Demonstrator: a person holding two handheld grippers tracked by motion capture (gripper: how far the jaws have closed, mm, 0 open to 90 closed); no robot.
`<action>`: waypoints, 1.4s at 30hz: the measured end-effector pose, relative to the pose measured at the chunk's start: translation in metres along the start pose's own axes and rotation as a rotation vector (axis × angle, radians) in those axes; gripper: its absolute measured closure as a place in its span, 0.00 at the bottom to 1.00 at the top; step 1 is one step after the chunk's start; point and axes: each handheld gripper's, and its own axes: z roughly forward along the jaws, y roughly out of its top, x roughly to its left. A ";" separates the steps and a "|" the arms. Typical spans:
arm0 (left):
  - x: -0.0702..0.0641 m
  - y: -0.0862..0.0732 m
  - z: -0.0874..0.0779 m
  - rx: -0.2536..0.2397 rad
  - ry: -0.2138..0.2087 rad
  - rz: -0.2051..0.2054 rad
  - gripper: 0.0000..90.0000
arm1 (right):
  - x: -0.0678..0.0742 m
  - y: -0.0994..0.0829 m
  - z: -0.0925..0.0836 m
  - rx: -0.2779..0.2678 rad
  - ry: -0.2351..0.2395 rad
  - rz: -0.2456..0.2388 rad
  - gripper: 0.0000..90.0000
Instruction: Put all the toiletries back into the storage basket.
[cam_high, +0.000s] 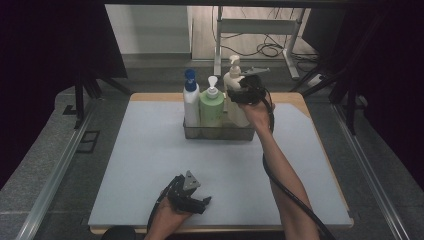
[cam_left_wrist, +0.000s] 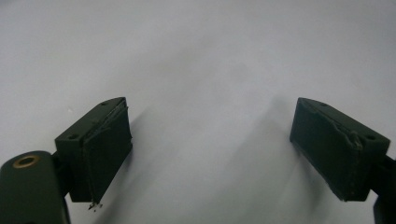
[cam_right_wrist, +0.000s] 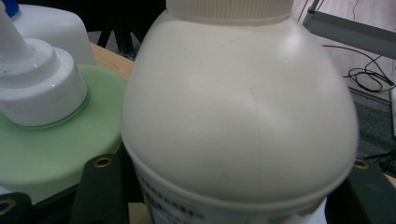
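A cream pump bottle (cam_high: 233, 80) (cam_right_wrist: 238, 107) stands at the right end of a clear tray (cam_high: 220, 134) toward the back of the table. My right gripper (cam_high: 241, 96) (cam_right_wrist: 231, 191) reaches it from the near side. Its jaws hug both sides of the bottle below the shoulder, shut on it. A green pump bottle (cam_high: 211, 107) (cam_right_wrist: 51, 158) stands beside it in the tray's middle, and a white bottle with a blue cap (cam_high: 191, 105) (cam_right_wrist: 51, 28) is at the left end. My left gripper (cam_high: 204, 204) (cam_left_wrist: 210, 140) rests low over the near mat, open, with nothing between its jaws.
A pale grey mat (cam_high: 150, 165) covers the wooden table. The three bottles stand close together, the green one touching the cream one. Past the table's far edge are a metal frame (cam_high: 260, 30) and floor cables (cam_high: 270, 49).
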 end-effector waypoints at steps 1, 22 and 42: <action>0.000 0.000 0.000 0.001 0.000 0.000 0.14 | 0.000 -0.001 0.001 0.001 0.000 0.003 0.43; 0.000 0.000 0.000 0.007 -0.002 0.006 0.14 | 0.007 -0.022 0.011 0.038 0.011 -0.006 0.43; 0.000 0.000 0.000 0.006 -0.001 0.005 0.14 | 0.004 -0.046 0.010 0.082 0.024 0.004 0.43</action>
